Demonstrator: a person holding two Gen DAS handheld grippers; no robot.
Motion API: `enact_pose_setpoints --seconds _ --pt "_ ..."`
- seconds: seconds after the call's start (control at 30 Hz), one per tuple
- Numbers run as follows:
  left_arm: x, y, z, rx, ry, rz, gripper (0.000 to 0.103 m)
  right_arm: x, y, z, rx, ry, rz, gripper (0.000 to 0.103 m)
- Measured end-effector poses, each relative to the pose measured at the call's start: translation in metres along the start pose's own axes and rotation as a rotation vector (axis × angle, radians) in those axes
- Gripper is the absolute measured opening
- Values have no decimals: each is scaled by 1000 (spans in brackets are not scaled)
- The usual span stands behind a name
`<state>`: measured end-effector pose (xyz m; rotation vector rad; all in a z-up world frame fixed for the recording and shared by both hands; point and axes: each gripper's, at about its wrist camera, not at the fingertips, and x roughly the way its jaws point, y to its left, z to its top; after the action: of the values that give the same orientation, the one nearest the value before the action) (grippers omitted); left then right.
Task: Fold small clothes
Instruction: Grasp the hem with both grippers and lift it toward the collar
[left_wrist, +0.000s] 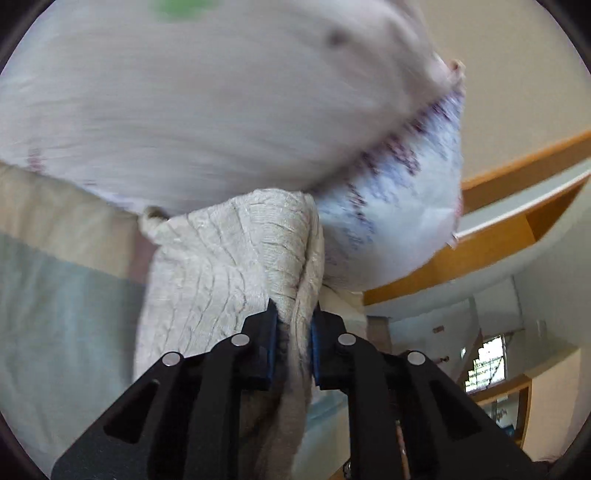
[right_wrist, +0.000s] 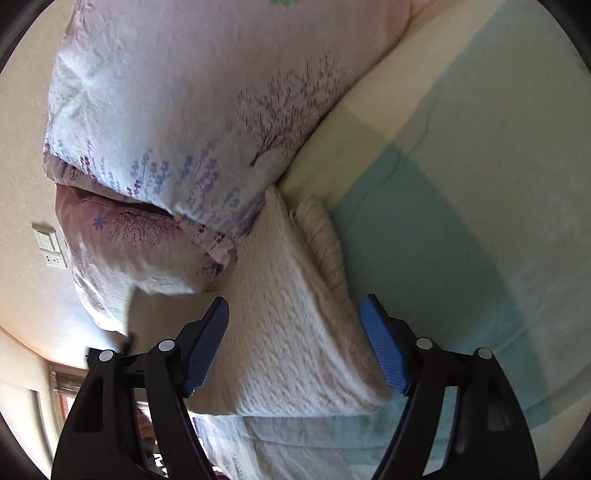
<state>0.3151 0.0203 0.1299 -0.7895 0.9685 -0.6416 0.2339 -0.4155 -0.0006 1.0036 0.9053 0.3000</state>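
Note:
A cream knitted garment hangs bunched in my left gripper, whose blue-padded jaws are shut on a fold of it. In the right wrist view the same cream knit lies folded on the bed, against the pillows. My right gripper is open, its blue pads standing either side of the folded knit without pinching it.
Floral white and lilac pillows lie stacked at the head of the bed; they also show, blurred, in the left wrist view. A bedsheet with cream and pale green blocks covers the mattress. A wooden shelf and a wall switch are on the walls.

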Motion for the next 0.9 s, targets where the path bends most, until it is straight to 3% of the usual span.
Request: enact_pose_setpoints --seconds 0.1,0.13,0.17,0.2,0.23,0.27,0.33,0.4,0.47,0.53,0.67,0.73,0.8,0.83,0.87,0.9 --pt "83 -45 -4 -49 62 -101 22 -2 2 21 -19 -34 -15 76" --pt "109 -47 -6 -104 109 -189 36 -2 3 28 -26 -41 -18 76" --pt "138 -45 -10 -219 195 -345 39 -2 3 35 -32 -45 -25 76" --pt "154 -42 -16 -322 245 -443 39 -3 4 42 -31 -45 -32 76" --pt "158 -38 -19 -372 258 -495 46 -5 4 48 -26 -43 -27 76" --pt "152 -34 -17 -354 229 -490 57 -8 4 53 -24 -40 -15 76" --pt "120 -21 -8 -221 111 -307 73 -12 5 58 -41 -17 4 80" --pt "88 0 -4 -124 43 -73 76 -7 5 61 -63 32 12 88" --pt "77 22 -4 -103 53 86 76 8 4 61 -68 96 11 88" --pt "79 42 -10 -101 88 176 76 30 2 59 -53 186 10 88" --pt "97 71 -29 -104 187 256 76 69 6 45 -102 299 -27 88" --pt "113 70 -37 -73 215 282 76 76 10 41 -125 305 -26 91" --pt "117 60 -43 3 182 292 82 78 13 35 -151 299 -23 88" --pt "120 57 -45 26 180 300 82 79 14 32 -155 291 -10 80" --pt "122 55 -47 40 164 292 78 81 12 27 -153 292 -12 60" --pt "124 55 -48 37 159 290 75 86 15 22 -148 287 -27 50"
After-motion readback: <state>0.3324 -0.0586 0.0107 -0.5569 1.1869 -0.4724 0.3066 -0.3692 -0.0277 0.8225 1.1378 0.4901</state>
